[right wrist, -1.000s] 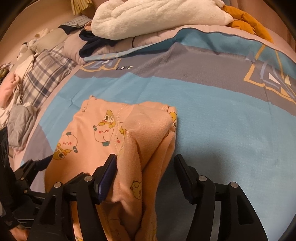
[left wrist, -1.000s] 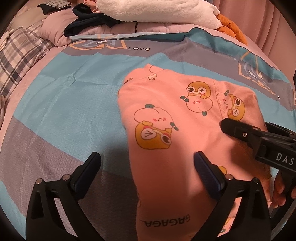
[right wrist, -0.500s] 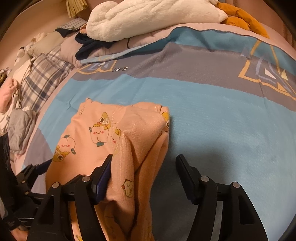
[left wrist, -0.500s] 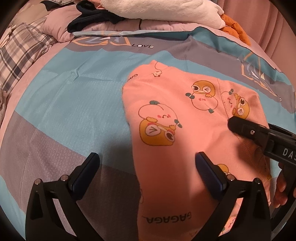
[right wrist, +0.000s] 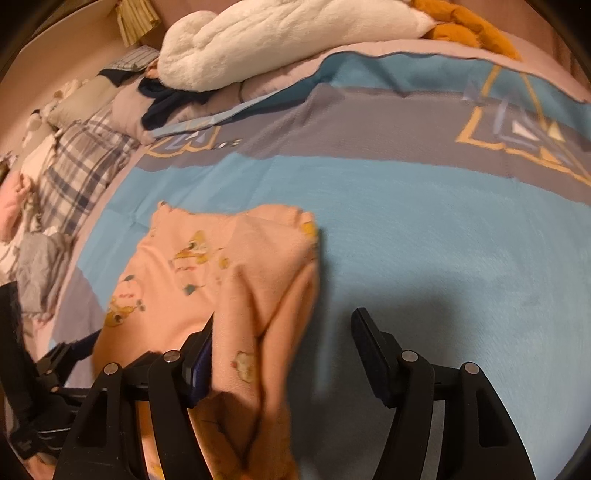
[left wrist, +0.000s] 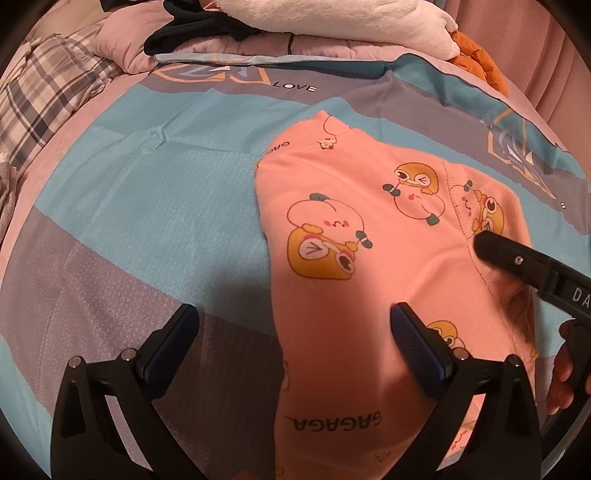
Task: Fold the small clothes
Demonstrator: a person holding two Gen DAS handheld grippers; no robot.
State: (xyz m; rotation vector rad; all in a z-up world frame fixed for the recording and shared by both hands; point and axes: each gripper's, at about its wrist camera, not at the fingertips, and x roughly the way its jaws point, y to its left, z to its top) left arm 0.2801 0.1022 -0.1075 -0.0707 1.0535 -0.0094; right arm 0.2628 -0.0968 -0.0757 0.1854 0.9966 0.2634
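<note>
A small pink garment with cartoon prints [left wrist: 351, 229] lies partly folded on the blue and grey bedspread [left wrist: 155, 206]. My left gripper [left wrist: 295, 343] is open, low over the garment's near left edge, with its right finger over the cloth. My right gripper [right wrist: 284, 343] is open above the garment's right side; a raised fold of the garment [right wrist: 258, 295] drapes against its left finger [right wrist: 201, 354]. The right gripper's finger also shows in the left wrist view [left wrist: 517, 258], resting over the garment's right part.
A white fluffy blanket [right wrist: 280, 40], a dark garment [right wrist: 166, 99] and an orange cloth [right wrist: 465, 29] are piled at the far edge of the bed. Plaid fabric [right wrist: 74, 162] and more crumpled clothes [right wrist: 33, 269] lie at the left.
Both grippers have shifted a little forward over the bed. The raised fold has spread lower and wider beside the right gripper's left finger. The right wrist view is blurred by motion.
</note>
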